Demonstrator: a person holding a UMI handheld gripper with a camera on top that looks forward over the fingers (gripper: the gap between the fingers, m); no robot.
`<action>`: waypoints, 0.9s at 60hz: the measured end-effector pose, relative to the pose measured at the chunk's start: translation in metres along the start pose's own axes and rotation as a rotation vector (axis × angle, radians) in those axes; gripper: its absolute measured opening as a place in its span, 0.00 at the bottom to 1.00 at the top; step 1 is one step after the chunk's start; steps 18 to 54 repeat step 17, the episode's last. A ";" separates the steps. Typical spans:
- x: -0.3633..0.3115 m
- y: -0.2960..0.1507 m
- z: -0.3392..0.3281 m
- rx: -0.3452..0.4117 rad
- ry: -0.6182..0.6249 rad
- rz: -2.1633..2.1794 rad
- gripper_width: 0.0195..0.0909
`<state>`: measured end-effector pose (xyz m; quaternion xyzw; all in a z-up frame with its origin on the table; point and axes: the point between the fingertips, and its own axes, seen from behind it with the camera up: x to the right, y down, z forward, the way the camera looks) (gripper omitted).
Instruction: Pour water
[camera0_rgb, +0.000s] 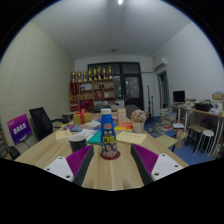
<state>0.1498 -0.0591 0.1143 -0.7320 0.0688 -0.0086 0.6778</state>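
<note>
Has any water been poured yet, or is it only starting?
Only starting, it seems. Nothing looks done: the bottle stands upright on the wooden table, beside a dark cup. The gripper is open, holding nothing, the bottle just beyond its fingers. Grasping, lifting and pouring are left.

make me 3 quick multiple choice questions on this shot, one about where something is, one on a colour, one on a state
1. Where is the bottle relative to the tongs?
A. clamped between the fingers
B. just ahead of them, on the wooden table
C. lying on the floor

2. What colour is the bottle's cap?
A. blue
B. red
C. white

3. How do the tongs stand?
A. open, holding nothing
B. shut on the bottle
C. shut on a cup

Answers: 1 B, the bottle stands upright beyond the fingertips. 2 A, its top shows blue. 3 A, the pads sit wide apart with bare table between.
</note>
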 end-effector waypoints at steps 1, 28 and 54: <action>-0.001 0.000 -0.008 -0.001 -0.002 0.003 0.90; -0.014 0.014 -0.083 -0.042 -0.010 -0.022 0.89; -0.014 0.014 -0.083 -0.042 -0.010 -0.022 0.89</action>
